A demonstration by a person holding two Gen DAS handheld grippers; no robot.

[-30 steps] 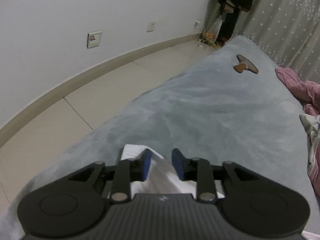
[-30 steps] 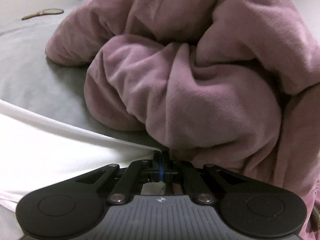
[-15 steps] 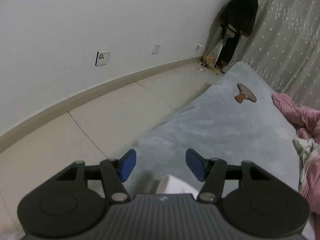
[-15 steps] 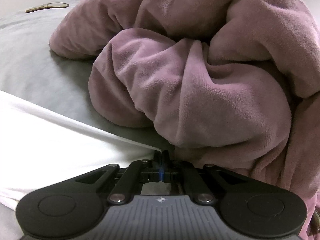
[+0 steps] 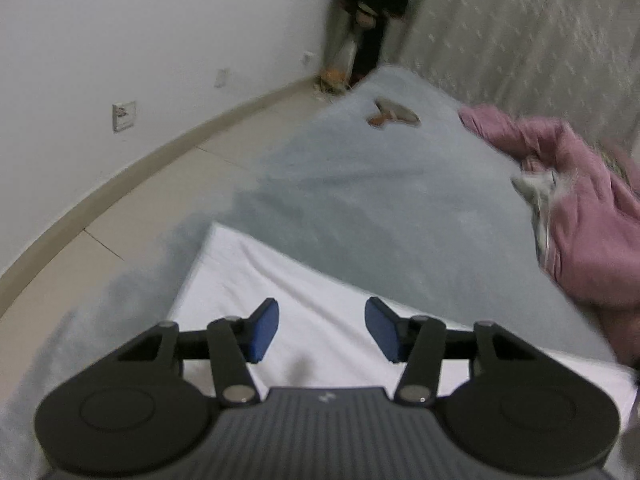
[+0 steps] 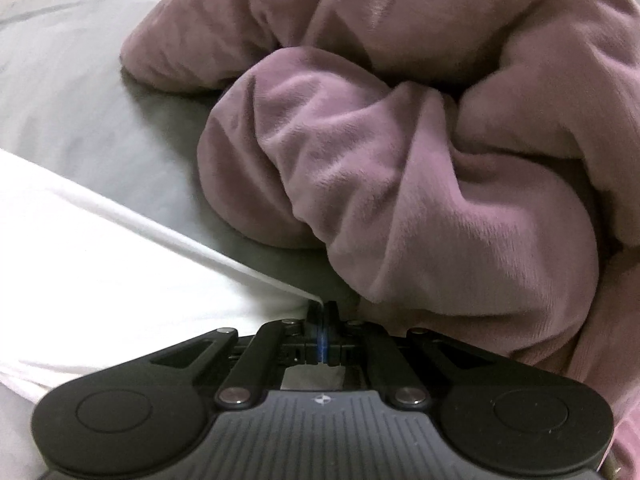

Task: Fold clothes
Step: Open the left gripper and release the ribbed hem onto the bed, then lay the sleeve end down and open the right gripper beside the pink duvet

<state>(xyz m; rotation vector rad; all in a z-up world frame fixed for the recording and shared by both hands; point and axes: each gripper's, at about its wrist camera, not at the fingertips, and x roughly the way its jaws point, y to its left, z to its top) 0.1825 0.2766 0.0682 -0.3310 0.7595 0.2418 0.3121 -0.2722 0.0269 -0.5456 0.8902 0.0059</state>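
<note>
Here the left gripper (image 5: 320, 330) is held with its blue pads spread apart and nothing between them, above the white garment (image 5: 304, 288), whose long edge is seen running across the view from left to right. The right gripper (image 6: 323, 322) is pressed together on the garment's right corner, so that end is already held; the free left corner lies nearer the left gripper. The garment is spread on a grey bed cover (image 5: 360, 200), beside a bunched pink blanket (image 6: 400, 160); tiled floor (image 5: 168, 184) and white wall (image 5: 160, 20) are seen beyond.
</note>
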